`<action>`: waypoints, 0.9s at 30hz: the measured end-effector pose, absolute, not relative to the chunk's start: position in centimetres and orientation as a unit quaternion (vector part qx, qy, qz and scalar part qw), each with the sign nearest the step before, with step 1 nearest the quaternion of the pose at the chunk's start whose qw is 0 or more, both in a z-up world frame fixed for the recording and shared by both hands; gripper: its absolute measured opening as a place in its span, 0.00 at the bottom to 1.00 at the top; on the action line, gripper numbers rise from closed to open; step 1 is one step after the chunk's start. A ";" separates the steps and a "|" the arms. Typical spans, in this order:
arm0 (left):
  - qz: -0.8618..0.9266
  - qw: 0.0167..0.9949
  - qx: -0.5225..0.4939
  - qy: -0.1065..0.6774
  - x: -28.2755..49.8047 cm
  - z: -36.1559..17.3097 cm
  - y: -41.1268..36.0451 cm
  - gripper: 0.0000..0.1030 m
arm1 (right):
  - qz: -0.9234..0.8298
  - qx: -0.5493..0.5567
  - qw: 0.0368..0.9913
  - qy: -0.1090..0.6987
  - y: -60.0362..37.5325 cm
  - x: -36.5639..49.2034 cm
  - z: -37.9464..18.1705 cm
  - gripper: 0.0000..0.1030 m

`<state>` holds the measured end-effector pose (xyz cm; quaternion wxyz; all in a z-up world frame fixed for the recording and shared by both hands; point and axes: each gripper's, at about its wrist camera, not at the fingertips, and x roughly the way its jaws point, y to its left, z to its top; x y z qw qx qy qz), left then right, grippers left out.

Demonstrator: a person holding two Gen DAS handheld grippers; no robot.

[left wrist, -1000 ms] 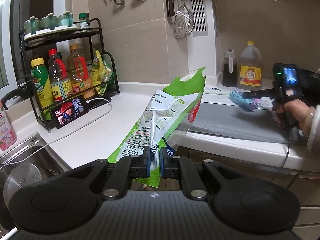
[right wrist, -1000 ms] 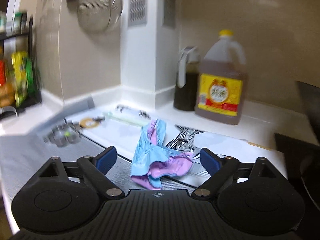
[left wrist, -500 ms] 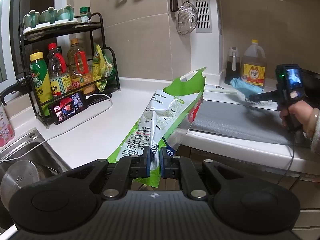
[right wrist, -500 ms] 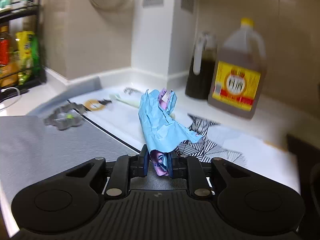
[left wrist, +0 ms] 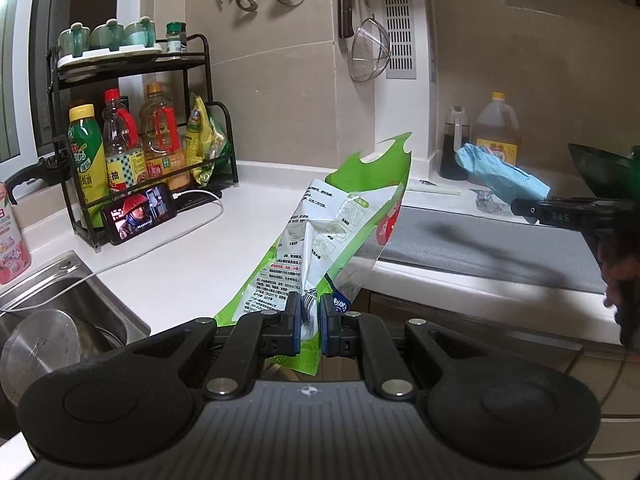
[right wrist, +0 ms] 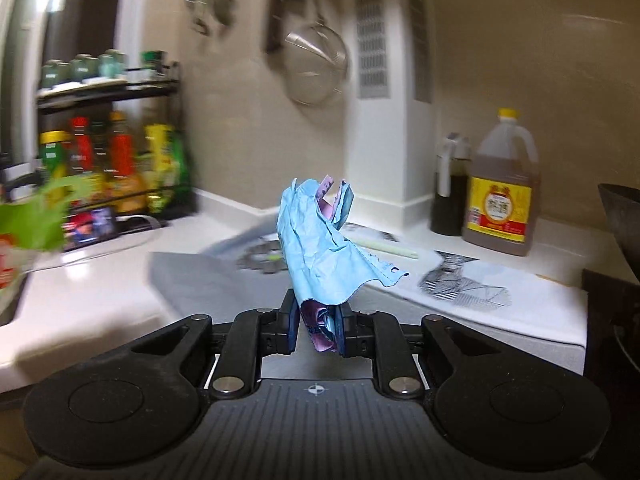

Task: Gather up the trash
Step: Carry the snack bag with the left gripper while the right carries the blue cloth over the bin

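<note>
kitchen counter check: both grippers clenched on trash

far left, a steel sink (left wrist: 60,300) holds a steel pot lid (left wrist: 44,344). behind it a black wire rack (left wrist: 132,68) stands on the white counter (left wrist: 192,264), carrying bottles below and green jars above. a phone (left wrist: 138,218) leans against the rack's foot, screen lit, with a white cable plugged into it and trailing toward the sink.

centre: the left gripper (left wrist: 310,322) is clenched on the lower end of a green and white plastic bag (left wrist: 340,236). the bag rises tilted from the pads, its open mouth uppermost, above the counter edge. ladles and a wire strainer (left wrist: 370,52) hang on the tiled wall behind.

right of centre: a grey mat (left wrist: 480,240) covers the counter. the right gripper (right wrist: 316,326) is clamped on a crumpled blue paper (right wrist: 320,252) with a pink underside; its jaws have just been closing, with the paper between them. the paper is held in the air, clear of the mat, near the bag but not touching it. the wrist view is blurred along its left side.

far right, a dark cruet (right wrist: 450,188) and an oil jug (right wrist: 502,188) with a yellow cap stand against the wall. printed paper sheets (right wrist: 480,284) lie flat on the counter in front of them.
</note>
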<state>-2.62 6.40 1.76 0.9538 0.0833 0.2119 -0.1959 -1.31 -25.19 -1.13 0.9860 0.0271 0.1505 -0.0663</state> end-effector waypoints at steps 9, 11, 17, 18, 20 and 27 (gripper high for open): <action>-0.195 0.950 0.089 0.227 -5.5 -0.3 7.1 0.09 | -0.002 0.018 0.985 0.174 -19.9 -7.1 -2.2 0.19; -0.190 0.950 0.092 0.229 -6.0 -0.9 7.1 0.09 | 0.012 0.011 0.983 0.184 -18.6 -8.0 -2.8 0.19; -0.193 0.946 0.084 0.246 -7.1 -2.2 7.3 0.09 | 0.042 0.010 0.974 0.221 -16.0 -9.7 -4.6 0.19; -0.194 0.945 0.084 0.248 -7.2 -2.4 7.3 0.09 | 0.045 0.012 0.972 0.229 -15.8 -9.8 -5.0 0.19; -0.195 0.944 0.082 0.253 -7.4 -2.7 7.3 0.09 | 0.048 0.019 0.969 0.242 -15.3 -10.1 -5.6 0.19; -0.201 0.942 0.079 0.259 -8.0 -3.2 7.2 0.09 | 0.069 0.011 0.961 0.269 -13.4 -10.9 -6.9 0.19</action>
